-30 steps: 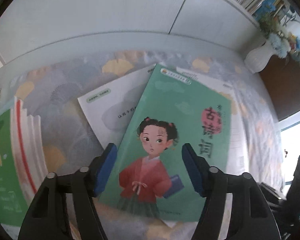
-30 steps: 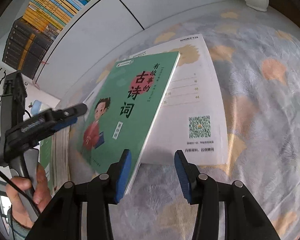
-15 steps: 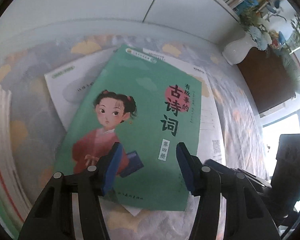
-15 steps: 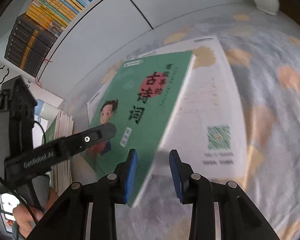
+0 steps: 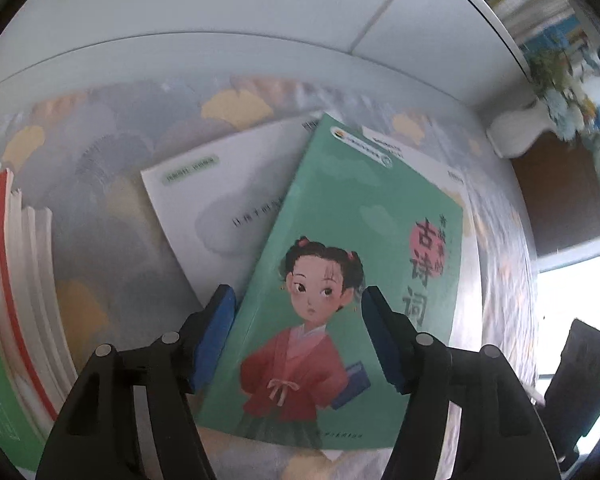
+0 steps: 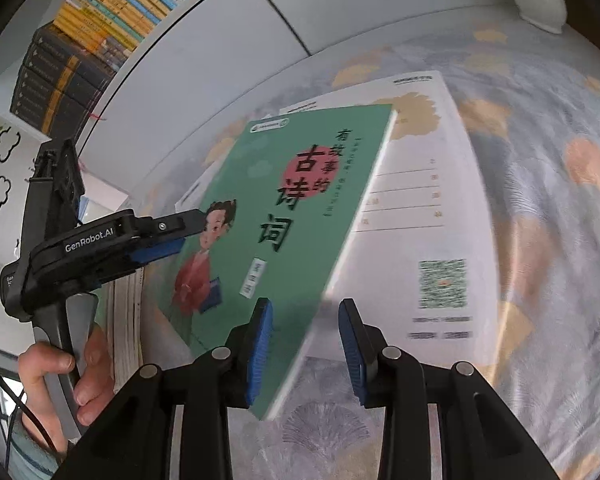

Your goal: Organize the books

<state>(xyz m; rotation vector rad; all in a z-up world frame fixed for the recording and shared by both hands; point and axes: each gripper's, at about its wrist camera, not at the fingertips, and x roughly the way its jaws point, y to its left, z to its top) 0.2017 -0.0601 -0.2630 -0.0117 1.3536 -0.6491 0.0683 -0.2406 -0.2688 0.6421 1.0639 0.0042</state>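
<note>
A green book point(image 5: 352, 264) with a girl in a red robe on its cover lies on top of two white books on the patterned tablecloth. My left gripper point(image 5: 298, 340) hovers over the book's near left part. Its jaws are opening, with the book's left edge below the gap and the pads off it. In the right wrist view the green book point(image 6: 284, 208) is tilted, its right edge raised. My right gripper point(image 6: 306, 356) is shut on its near right corner, and my left gripper point(image 6: 184, 232) reaches in from the left.
A stack of books point(image 5: 20, 300) lies at the left, beside a hand point(image 6: 60, 380). One white book point(image 5: 220, 216) sticks out to the left, and another with a QR code point(image 6: 432, 220) to the right. A white vase point(image 5: 516, 136) and bookshelves point(image 6: 80, 40) stand behind.
The right gripper's jaws narrowed onto the green book's corner and its right edge rose off the white book. The left gripper swung across the cover and back, its jaws ending wider.
</note>
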